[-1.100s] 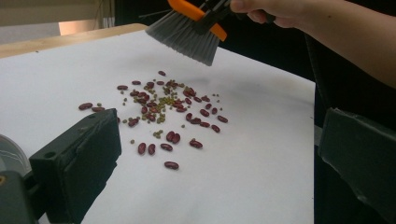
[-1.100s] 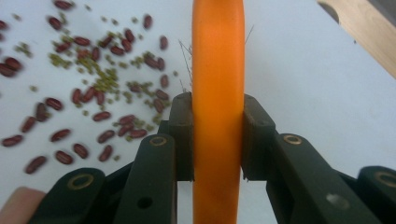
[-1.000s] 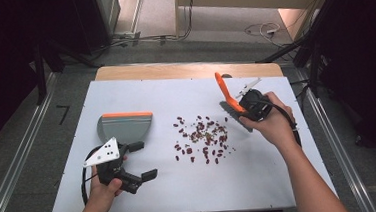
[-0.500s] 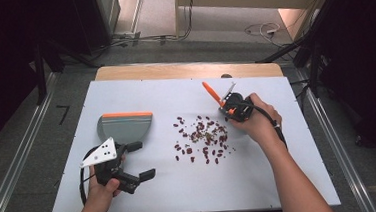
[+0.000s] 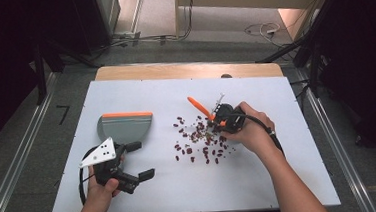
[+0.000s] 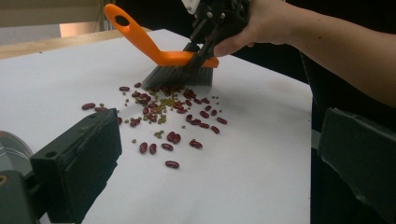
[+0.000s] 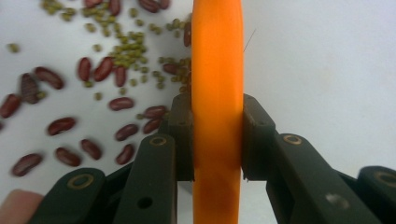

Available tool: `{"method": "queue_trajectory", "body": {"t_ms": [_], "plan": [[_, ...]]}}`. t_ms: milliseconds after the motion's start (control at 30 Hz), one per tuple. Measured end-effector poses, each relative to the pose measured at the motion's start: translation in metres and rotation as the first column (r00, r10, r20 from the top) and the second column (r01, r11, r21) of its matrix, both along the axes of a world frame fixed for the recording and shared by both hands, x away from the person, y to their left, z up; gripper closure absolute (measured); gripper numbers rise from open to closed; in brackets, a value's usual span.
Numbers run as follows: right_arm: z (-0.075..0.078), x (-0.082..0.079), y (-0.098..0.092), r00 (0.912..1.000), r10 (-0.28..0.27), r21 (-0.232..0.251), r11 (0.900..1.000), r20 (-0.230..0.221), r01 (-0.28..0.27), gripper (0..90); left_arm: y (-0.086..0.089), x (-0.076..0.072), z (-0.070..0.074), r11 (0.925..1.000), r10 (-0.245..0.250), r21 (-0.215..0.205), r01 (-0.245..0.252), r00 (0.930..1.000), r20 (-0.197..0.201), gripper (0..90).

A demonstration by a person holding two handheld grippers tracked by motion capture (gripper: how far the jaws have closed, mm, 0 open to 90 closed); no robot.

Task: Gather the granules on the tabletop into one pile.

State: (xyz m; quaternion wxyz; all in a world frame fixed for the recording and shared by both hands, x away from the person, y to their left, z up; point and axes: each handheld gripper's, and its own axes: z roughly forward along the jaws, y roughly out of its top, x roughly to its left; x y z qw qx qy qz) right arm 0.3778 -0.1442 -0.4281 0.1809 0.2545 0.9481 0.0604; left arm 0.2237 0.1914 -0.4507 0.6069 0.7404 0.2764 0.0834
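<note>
A person's right gripper [image 5: 216, 122] clamps the orange plastic brush [image 6: 175, 63] by its back, jaws pressed flat against both sides, and holds the dark grey bristles down at the far edge of a scatter of beans [image 5: 201, 140] near the middle of the white tabletop [image 5: 281, 179]. The brush's looped handle slants up and away toward the far side of the table.

The spill mixes glossy, kidney-shaped red beans [image 7: 60, 126] with small, round, dull green ones [image 7: 126, 51]; the green ones bunch close to the bristles while the red ones spread looser toward the person.

To the left, well apart from the spill, a grey dustpan [image 5: 125, 128] with an orange strip along its far edge lies flat on the board. Just behind it the left gripper [image 5: 138, 161] rests low at the near left, jaws spread wide and holding nothing, apparently touching the surface, though the high view leaves that unclear.

Smooth, bare board lies between dustpan and beans, along the near edge and across the right side. A pale wooden strip [image 5: 183, 70] borders the far edge; metal rails [image 5: 15, 168] run down both sides.
</note>
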Motion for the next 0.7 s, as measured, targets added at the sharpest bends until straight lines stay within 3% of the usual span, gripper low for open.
{"method": "queue_trajectory", "body": {"t_ms": [233,267,300,333,367,400,433,500,600,700], "plan": [[0.008,-0.001,-0.004,0.9982,0.024,0.012,1.000,0.055,-0.024,68.9,0.000,0.000,0.000,1.0000,0.002,-0.002,-0.002,1.0000,0.001,1.0],[0.012,0.002,-0.004,0.9929,0.057,0.013,0.998,0.104,-0.058,68.9,0.000,0.000,0.000,1.0000,0.000,0.002,0.000,1.0000,0.000,1.0],[0.012,0.002,-0.004,0.9929,0.057,0.013,0.998,0.104,-0.058,68.9,0.000,0.000,0.000,1.0000,0.000,0.002,0.000,1.0000,0.000,1.0],[0.014,0.006,0.000,0.9824,0.103,0.008,0.994,0.156,-0.106,68.8,0.000,0.000,-0.001,1.0000,0.001,0.003,-0.001,1.0000,-0.001,1.0],[0.014,0.008,0.002,0.9773,0.131,0.004,0.991,0.167,-0.133,68.8,0.000,0.000,-0.001,1.0000,0.001,0.003,-0.001,1.0000,-0.001,1.0],[0.013,0.011,0.005,0.9603,0.187,-0.029,0.982,0.207,-0.185,68.8,0.000,0.000,-0.001,1.0000,0.000,0.002,0.000,1.0000,-0.001,1.0],[0.011,0.015,0.008,0.9497,0.221,-0.054,0.975,0.222,-0.215,68.8,0.000,0.000,-0.001,1.0000,0.000,0.001,0.000,1.0000,-0.001,1.0],[0.009,0.018,0.013,0.9504,0.227,-0.070,0.974,0.213,-0.217,68.8,0.001,0.000,-0.001,1.0000,0.001,0.001,-0.001,1.0000,-0.002,1.0],[0.001,0.027,0.023,0.9430,0.255,-0.091,0.966,0.213,-0.241,68.8,0.002,-0.001,-0.001,1.0000,0.002,-0.001,-0.002,1.0000,-0.002,1.0],[-0.007,0.032,0.032,0.9343,0.300,-0.119,0.952,0.193,-0.281,68.9,0.002,-0.001,-0.002,1.0000,0.003,-0.005,-0.003,1.0000,-0.001,1.0]]}}
